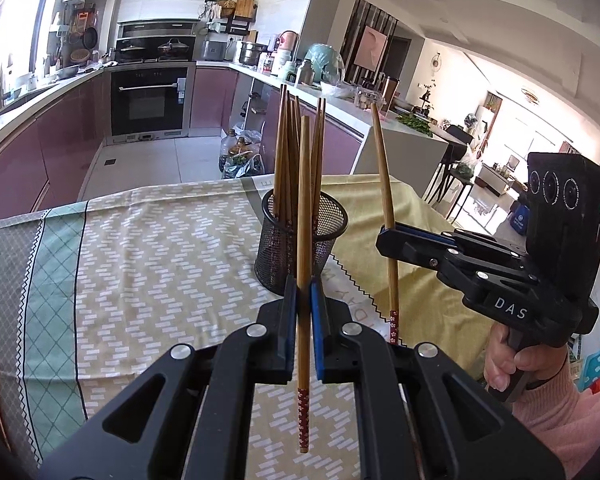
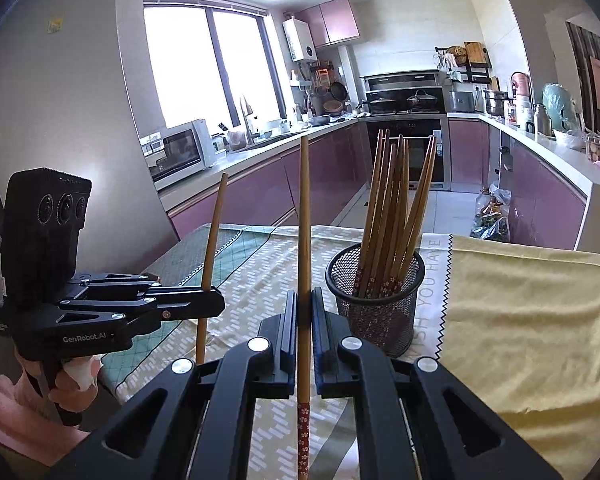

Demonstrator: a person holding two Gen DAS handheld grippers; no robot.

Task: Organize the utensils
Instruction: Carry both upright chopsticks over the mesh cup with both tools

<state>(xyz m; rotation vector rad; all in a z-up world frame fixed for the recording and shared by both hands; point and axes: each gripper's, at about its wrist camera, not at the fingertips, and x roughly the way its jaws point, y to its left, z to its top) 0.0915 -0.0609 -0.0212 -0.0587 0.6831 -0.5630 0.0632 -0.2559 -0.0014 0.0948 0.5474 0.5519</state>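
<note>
A black mesh cup stands on the table and holds several wooden chopsticks; the cup and its chopsticks also show in the right wrist view. My left gripper is shut on one upright chopstick, just in front of the cup. My right gripper is shut on another upright chopstick, to the left of the cup. Each gripper shows in the other view: the right gripper right of the cup, the left gripper at the left.
The table is covered by a patterned cloth with a yellow cloth on its right part. Kitchen counters, an oven and bags on the floor lie beyond the table's far edge.
</note>
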